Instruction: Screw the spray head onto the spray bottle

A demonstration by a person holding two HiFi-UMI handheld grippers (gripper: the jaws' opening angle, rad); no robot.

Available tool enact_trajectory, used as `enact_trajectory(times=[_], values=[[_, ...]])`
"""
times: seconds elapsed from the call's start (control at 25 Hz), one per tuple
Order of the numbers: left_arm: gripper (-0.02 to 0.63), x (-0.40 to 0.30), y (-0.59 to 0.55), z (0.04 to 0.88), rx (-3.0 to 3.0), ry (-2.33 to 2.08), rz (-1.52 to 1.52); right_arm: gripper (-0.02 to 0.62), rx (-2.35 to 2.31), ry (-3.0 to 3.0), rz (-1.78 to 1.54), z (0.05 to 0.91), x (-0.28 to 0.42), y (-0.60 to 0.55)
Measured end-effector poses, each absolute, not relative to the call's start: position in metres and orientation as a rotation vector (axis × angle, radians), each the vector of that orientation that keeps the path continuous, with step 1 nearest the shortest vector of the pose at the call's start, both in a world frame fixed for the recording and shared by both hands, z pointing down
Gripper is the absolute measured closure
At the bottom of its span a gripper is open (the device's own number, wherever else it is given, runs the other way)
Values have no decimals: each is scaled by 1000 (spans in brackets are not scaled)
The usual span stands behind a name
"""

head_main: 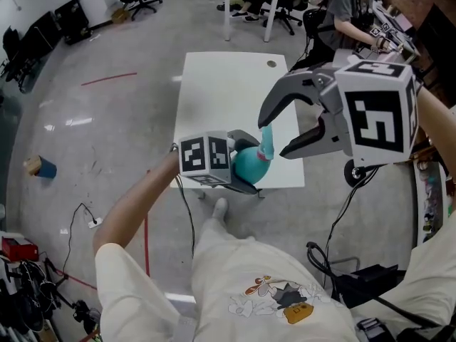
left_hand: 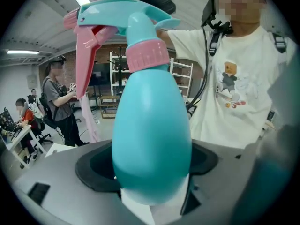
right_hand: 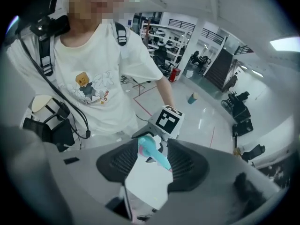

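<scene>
- The left gripper (head_main: 239, 163) is clamped on the belly of a teal spray bottle (left_hand: 150, 139). One jaw presses each side of it, and the bottle stands up out of the grip.
- In the head view the bottle hangs in the air just over the near edge of a white table (head_main: 228, 91), toward its near right corner. It is tilted, with its neck pointing up and to the right.
- The spray head (left_hand: 123, 17) sits on top of the bottle. It has a teal body and nozzle, a ribbed pink collar (left_hand: 146, 55) at the neck and a pink trigger (left_hand: 86, 55) hanging down on one side.
- The right gripper (head_main: 275, 135) comes at the bottle from the right, angled steeply down. Its claw stands wide open, with one jaw arching above the spray head and the other below it.
- In the right gripper view the teal spray head lies in the gap between the two black pads, with space on both sides. That claw has hold of nothing.
- The person holding both grippers wears a cream T-shirt with a small cartoon print (right_hand: 89, 88).
- On the grey floor to the left there is a blue cup (head_main: 47, 169).
- Another person sits at a desk beyond the table's far right corner (head_main: 342, 13).
</scene>
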State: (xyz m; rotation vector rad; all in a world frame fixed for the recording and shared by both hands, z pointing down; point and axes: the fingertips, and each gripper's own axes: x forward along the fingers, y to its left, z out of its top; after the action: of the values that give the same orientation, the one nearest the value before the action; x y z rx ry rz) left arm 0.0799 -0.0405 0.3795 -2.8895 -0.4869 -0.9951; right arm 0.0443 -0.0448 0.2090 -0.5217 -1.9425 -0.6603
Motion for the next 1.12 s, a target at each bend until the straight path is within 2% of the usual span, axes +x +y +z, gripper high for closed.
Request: enact_trajectory(times=[0.44, 1.12], values=[[192, 76, 5, 360, -2860, -860, -962, 405, -750, -1758, -713, 236, 49, -28], [192, 79, 26, 357, -2787, -957, -984, 408, -933, -1635, -572, 258, 61, 2]])
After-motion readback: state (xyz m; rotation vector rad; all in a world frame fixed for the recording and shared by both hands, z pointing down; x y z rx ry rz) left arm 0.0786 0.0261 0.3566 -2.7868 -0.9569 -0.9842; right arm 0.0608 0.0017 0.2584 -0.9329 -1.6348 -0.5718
